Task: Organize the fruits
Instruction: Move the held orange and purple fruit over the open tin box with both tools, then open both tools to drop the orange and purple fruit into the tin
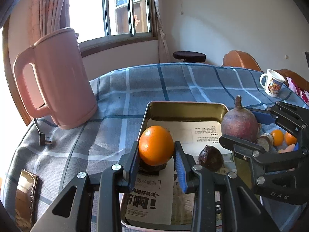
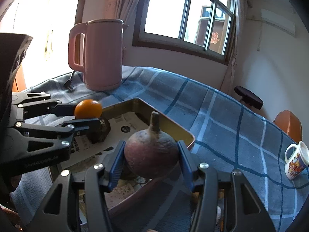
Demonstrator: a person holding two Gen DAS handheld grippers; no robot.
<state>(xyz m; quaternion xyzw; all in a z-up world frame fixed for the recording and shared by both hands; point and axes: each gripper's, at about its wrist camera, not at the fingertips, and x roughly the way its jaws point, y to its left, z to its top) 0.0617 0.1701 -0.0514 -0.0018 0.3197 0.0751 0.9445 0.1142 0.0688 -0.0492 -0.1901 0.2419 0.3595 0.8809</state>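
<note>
My left gripper (image 1: 156, 150) is shut on an orange (image 1: 156, 145) and holds it above the near left part of a metal tray (image 1: 185, 106) lined with printed paper. My right gripper (image 2: 151, 157) is shut on a purple-red round fruit with a stem (image 2: 151, 151), held above the tray's (image 2: 171, 127) right side. The purple fruit (image 1: 239, 123) and right gripper also show in the left wrist view, the orange (image 2: 88, 108) in the right wrist view. A dark wrinkled fruit (image 1: 210, 158) lies in the tray; another dark object sits under the orange.
A pink kettle (image 1: 58, 79) with cord and plug (image 1: 44, 140) stands at the table's far left. A phone (image 1: 25, 195) lies near left. A printed mug (image 1: 272, 85) stands at the right. Two small oranges (image 1: 283, 137) and a cut piece lie right of the tray. Chairs stand behind.
</note>
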